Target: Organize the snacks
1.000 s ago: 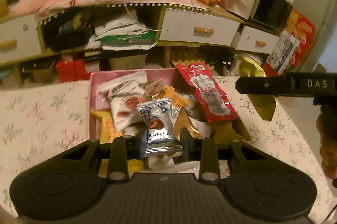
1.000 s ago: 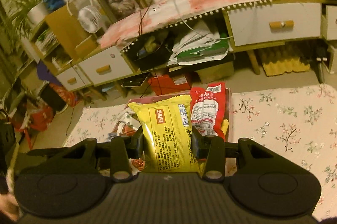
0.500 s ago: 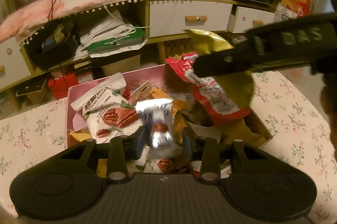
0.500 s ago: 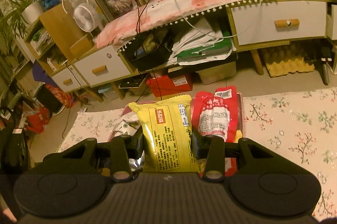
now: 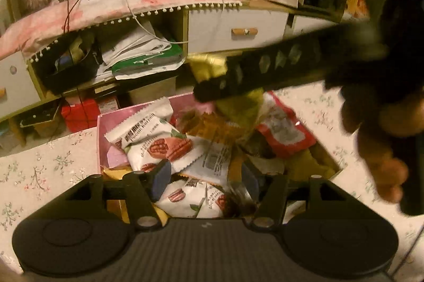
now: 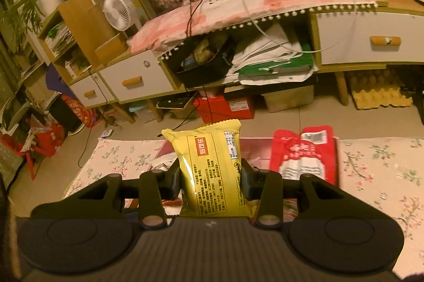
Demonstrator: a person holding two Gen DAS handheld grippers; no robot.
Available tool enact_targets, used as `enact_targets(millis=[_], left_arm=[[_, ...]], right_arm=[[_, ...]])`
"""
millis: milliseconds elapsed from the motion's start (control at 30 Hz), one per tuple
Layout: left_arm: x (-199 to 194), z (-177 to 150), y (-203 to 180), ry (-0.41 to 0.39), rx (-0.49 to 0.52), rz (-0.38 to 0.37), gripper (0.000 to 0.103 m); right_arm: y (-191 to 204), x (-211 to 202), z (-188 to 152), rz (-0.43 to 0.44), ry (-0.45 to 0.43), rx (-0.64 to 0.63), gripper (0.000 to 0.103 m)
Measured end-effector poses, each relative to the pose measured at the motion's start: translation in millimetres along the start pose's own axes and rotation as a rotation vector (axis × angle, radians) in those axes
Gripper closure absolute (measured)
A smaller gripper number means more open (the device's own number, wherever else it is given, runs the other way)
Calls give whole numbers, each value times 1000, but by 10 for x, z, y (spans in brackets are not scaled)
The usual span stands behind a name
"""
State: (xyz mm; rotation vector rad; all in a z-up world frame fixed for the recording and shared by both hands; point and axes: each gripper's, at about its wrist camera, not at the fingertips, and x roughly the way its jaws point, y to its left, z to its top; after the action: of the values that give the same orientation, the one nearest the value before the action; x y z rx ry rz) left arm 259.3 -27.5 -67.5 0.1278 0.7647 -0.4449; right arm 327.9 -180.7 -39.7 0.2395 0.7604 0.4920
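A pink box [image 5: 98,139] on the flowered table holds several snack packets: white pecan packets [image 5: 156,141], a red packet [image 5: 285,131] and yellow ones. My left gripper [image 5: 205,182] is open just above the box, with a blurred silver truffle packet [image 5: 238,195] loose by its right finger. My right gripper [image 6: 210,177] is shut on a yellow snack bag [image 6: 212,170], held upright above the box. The right gripper's black body [image 5: 265,70] crosses over the box in the left wrist view. The red packet [image 6: 304,154] lies to its right.
A low cabinet with white drawers [image 6: 371,40] and a pink cloth [image 6: 238,6] stands behind the table. A red box [image 6: 225,107] and an egg tray [image 6: 381,93] sit on the floor. The flowered tablecloth [image 6: 384,176] extends right of the box.
My left gripper has opened and let go of the silver truffle packet, which drops into the box. My right gripper has moved over the box, still holding the yellow bag.
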Motion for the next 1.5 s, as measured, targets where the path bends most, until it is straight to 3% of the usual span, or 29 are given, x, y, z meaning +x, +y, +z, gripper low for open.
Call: enact_targets(millis=[133, 267, 400, 500, 700, 833, 1067, 1300, 1433, 1500], left_arm=[[-115, 35, 150, -16, -46, -14, 37], [-223, 61, 418, -39, -171, -21, 37], [-281, 40, 675, -41, -312, -21, 37], [-302, 12, 760, -32, -356, -16, 37], [-363, 15, 822, -30, -381, -5, 37], [-407, 21, 804, 4, -377, 66, 37], [-662, -34, 674, 46, -425, 156, 36], [-1086, -133, 289, 24, -383, 263, 24], [-1325, -253, 66, -10, -363, 313, 16], [-1431, -319, -45, -28, -355, 326, 12]], right_arm=[[39, 103, -22, -13, 13, -27, 63], [57, 159, -30, -42, -4, -17, 59], [6, 142, -30, -56, -32, 33, 37], [-44, 94, -12, -58, -43, 49, 37], [-94, -17, 40, -60, -49, 67, 37], [-47, -139, 51, -54, -22, 70, 36], [186, -478, -44, -121, 38, 33, 32], [468, -898, -321, -169, 84, -2, 23], [610, -1176, -466, -203, 67, 9, 8], [657, -1278, -552, -190, 48, 14, 5]])
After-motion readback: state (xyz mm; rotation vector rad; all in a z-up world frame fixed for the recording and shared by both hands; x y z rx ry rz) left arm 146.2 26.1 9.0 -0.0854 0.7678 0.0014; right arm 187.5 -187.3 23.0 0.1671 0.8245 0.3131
